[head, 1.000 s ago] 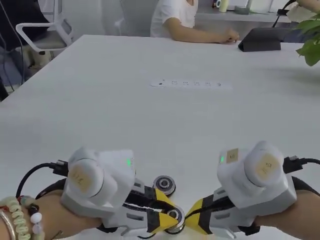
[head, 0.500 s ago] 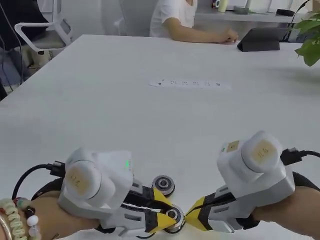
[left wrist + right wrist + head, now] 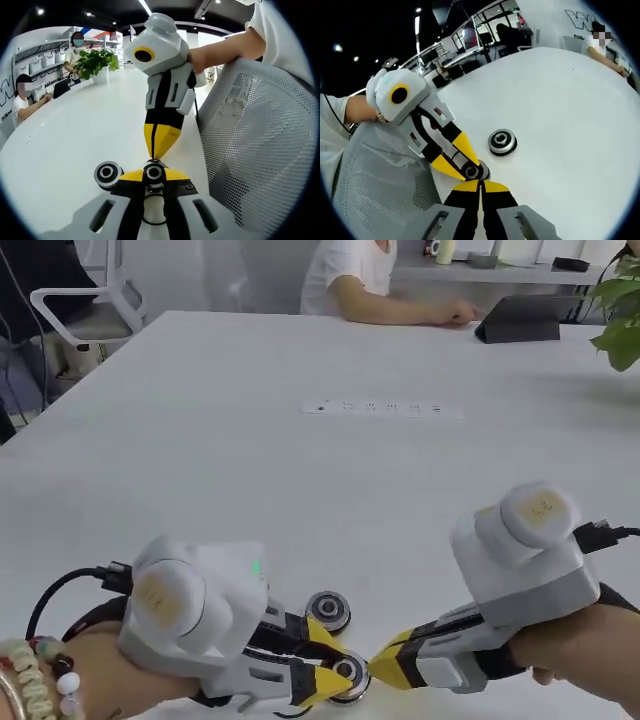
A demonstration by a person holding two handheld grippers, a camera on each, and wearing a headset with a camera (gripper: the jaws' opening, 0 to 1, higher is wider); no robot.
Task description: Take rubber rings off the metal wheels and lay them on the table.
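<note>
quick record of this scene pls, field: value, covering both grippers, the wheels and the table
left gripper: shut on held wheel
right gripper: jaws shut, tips at held wheel's rim; whether it pinches the ring, cannot tell
free wheel: flat on table, beside held wheel, untouched
table: white, wheels near its front edge

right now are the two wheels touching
Apart. The right gripper view shows bare table between the free wheel and the held wheel.
</note>
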